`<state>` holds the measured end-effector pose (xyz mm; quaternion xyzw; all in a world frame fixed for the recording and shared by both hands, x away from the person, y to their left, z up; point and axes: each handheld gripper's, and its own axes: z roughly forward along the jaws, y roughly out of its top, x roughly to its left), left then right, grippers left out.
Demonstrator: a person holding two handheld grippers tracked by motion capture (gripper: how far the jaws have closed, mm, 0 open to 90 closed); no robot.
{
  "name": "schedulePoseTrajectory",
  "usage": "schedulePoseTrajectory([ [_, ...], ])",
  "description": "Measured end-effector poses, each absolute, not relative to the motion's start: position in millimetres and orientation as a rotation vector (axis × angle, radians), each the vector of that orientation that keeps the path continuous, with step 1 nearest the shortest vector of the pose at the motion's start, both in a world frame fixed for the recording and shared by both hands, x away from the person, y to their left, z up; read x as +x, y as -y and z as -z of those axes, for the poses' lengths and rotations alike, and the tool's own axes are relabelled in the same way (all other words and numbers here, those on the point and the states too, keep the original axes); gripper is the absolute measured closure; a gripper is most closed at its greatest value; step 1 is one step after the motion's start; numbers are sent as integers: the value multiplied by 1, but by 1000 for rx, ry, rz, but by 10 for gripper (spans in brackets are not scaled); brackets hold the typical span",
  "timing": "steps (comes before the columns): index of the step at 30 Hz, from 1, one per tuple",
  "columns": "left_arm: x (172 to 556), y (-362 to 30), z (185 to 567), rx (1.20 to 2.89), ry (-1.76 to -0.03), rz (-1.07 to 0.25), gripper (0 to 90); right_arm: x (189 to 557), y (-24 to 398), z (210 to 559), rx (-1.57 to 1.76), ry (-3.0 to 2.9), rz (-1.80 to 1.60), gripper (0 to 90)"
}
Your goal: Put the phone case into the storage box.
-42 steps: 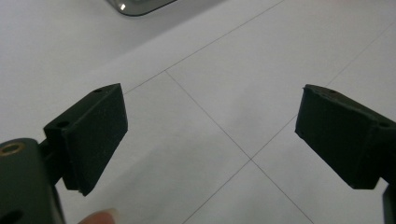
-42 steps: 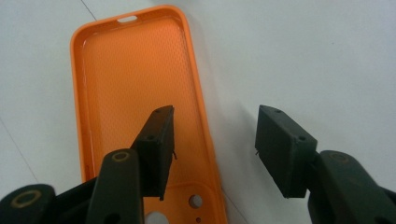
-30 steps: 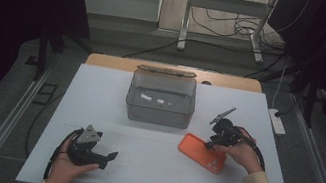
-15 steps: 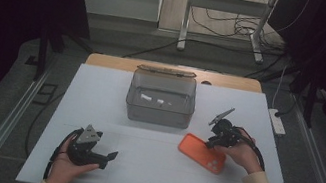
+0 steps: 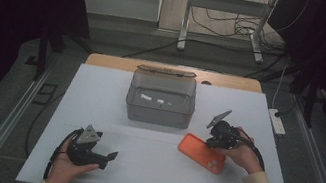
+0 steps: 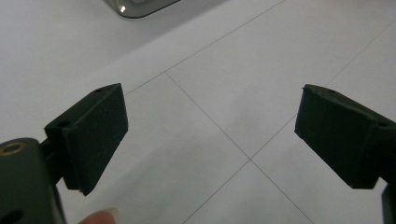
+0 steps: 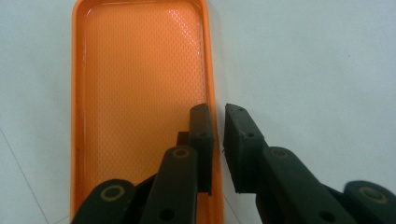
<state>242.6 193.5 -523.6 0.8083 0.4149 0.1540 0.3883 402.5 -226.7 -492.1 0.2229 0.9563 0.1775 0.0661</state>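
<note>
- Jaws of right gripper (image 7: 217, 135) have just been closing; now nearly together, straddling long side wall of orange phone case (image 7: 140, 93), grip looks near-complete.
- Case lies open-side up on surface (image 5: 145, 180), long axis running away from jaws.
- Left gripper (image 6: 210, 135) jaws wide apart, holding nothing, well apart from case.

grey bin (image 5: 161, 100) mid-table, open tabletop (image 5: 147, 170) in front

— Count on the table?
— 1 orange phone case (image 5: 202, 153), 1 grey clear box (image 5: 161, 99), 2 handheld grippers: left gripper (image 5: 108, 158), right gripper (image 5: 210, 141).
— Outside it?
— 1 power strip (image 5: 278, 121).
</note>
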Motion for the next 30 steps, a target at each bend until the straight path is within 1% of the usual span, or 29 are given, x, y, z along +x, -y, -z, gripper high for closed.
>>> schedulePoseTrajectory([
  [13, 243, -194, 524, 2055, -1056, -389, 95, 401, 226, 492, 622, -2883, -521, 866],
  [30, 242, -194, 523, 2055, -1056, -392, 98, 401, 226, 491, 627, -2881, -516, 881],
])
